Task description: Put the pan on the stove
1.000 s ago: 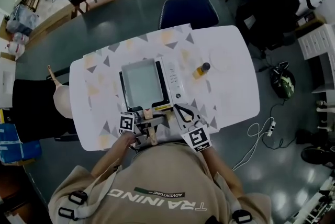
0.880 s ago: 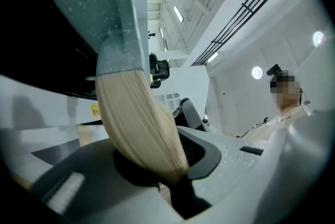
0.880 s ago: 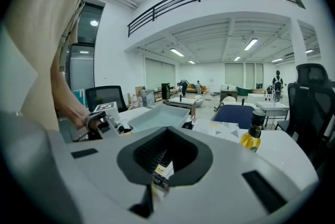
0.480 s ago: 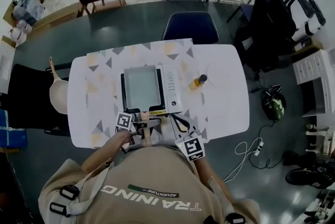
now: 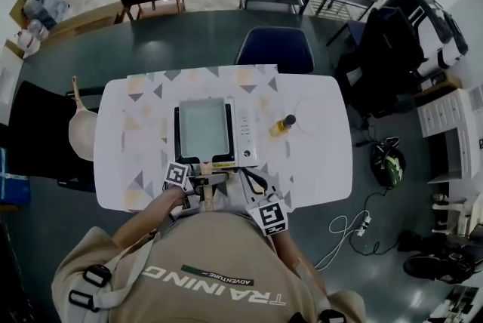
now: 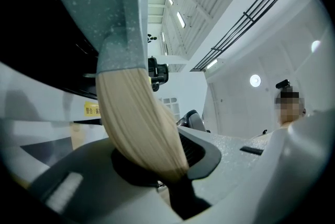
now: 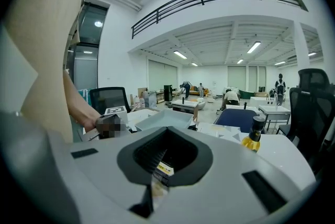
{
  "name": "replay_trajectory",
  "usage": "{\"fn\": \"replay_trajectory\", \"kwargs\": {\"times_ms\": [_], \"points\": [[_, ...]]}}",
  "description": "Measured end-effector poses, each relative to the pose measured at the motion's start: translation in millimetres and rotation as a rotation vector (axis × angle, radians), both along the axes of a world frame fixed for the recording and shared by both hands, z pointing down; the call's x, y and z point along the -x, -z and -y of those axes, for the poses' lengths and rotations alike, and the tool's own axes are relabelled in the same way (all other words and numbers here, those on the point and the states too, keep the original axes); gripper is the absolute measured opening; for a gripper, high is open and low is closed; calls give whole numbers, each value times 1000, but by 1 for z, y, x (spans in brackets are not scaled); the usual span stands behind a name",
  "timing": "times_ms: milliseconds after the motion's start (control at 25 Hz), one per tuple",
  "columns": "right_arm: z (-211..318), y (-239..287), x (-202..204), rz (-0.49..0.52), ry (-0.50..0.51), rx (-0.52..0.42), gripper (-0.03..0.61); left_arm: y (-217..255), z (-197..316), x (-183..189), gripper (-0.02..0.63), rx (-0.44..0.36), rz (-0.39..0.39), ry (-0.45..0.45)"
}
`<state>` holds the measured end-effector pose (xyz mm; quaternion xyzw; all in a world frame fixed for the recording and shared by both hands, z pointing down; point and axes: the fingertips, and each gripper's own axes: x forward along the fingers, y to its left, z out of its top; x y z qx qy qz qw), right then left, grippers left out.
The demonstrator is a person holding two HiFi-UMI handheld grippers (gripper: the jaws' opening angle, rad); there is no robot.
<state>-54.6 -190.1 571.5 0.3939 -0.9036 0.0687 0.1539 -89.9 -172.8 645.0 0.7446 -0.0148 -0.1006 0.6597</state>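
A square grey pan [image 5: 204, 127] rests on the white portable stove [image 5: 245, 134] in the middle of the table. Its pale wooden handle [image 5: 207, 191] points toward the table's front edge. My left gripper [image 5: 198, 179] is shut on that handle. In the left gripper view the handle [image 6: 138, 123] fills the space between the jaws, and the grey pan [image 6: 110, 8] rises above it. My right gripper [image 5: 253, 182] hovers just right of the handle at the front edge, shut with nothing in it. In the right gripper view the pan [image 7: 165, 119] lies ahead.
A small amber bottle [image 5: 284, 124] stands right of the stove, beside a clear round lid [image 5: 308, 116]. A blue chair [image 5: 273, 50] sits at the table's far side. A black chair with a wooden object [image 5: 81, 129] is at the left. The table edge is against my body.
The head view has drawn back, so the table looks smaller. The pan stays on the stove with my left gripper on its handle. The right gripper has shifted slightly toward me.
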Motion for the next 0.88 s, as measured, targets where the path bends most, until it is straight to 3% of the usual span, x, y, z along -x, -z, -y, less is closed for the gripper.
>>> {"fn": "replay_trajectory", "kwargs": {"times_ms": [640,880], "points": [[2,0,-3,37,-21,6,-2,-2,-1,1,61,39,5,7],[-4,-7,-3,43,-31,24,-2,-4,1,2,61,17,20,2]]}}
